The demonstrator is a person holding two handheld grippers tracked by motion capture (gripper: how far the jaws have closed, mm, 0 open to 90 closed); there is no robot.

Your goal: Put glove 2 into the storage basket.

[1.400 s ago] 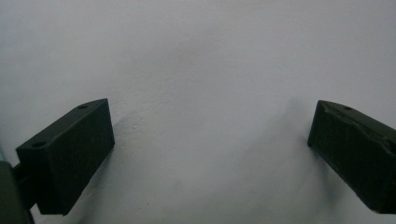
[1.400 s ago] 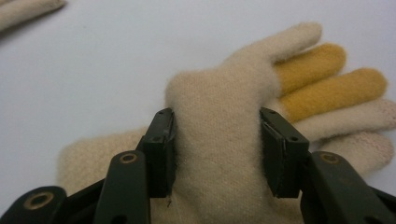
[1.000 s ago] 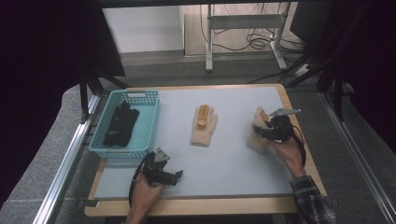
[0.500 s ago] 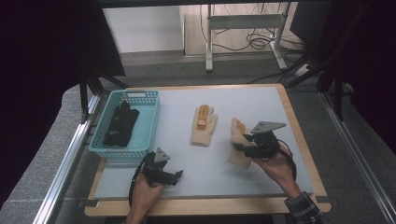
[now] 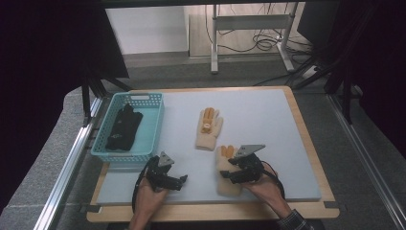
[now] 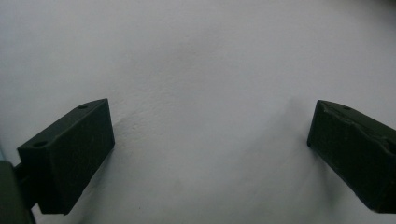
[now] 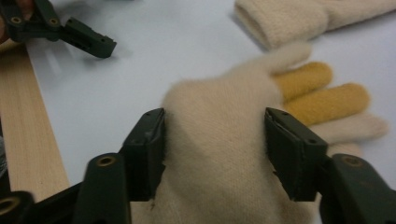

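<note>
- The right claw (image 5: 229,173) is sitting at the near edge of the counter (image 5: 268,120), in the person's right hand (image 5: 265,188). In the right gripper view, the right claw (image 7: 215,149) is squeezing a fluffy cream glove (image 7: 219,163) from both sides, with one jaw pressing on each side of it.
- This near glove (image 5: 225,168) is lying flat on the counter, close to the front edge. Its yellow fingertips (image 7: 322,93) are pointing away from the person.
- The left claw (image 5: 181,181) is resting to the left of that glove, near it but not touching it. The person's left hand (image 5: 151,199) is holding it.
- In the left gripper view, the two black jaws are standing far apart, with bare grey counter (image 6: 205,70) between them. The left claw is released and is holding nothing.
- A second cream glove (image 5: 208,129) is lying flat a bit farther back, near the middle of the counter. It is just past the near glove, and the two look apart. It has yellow fingertips too.
- A blue basket (image 5: 153,132) is sitting on the left side of the counter, behind the left claw.
- Something black and soft (image 5: 123,127) is lying inside the basket. I cannot tell what it is.
</note>
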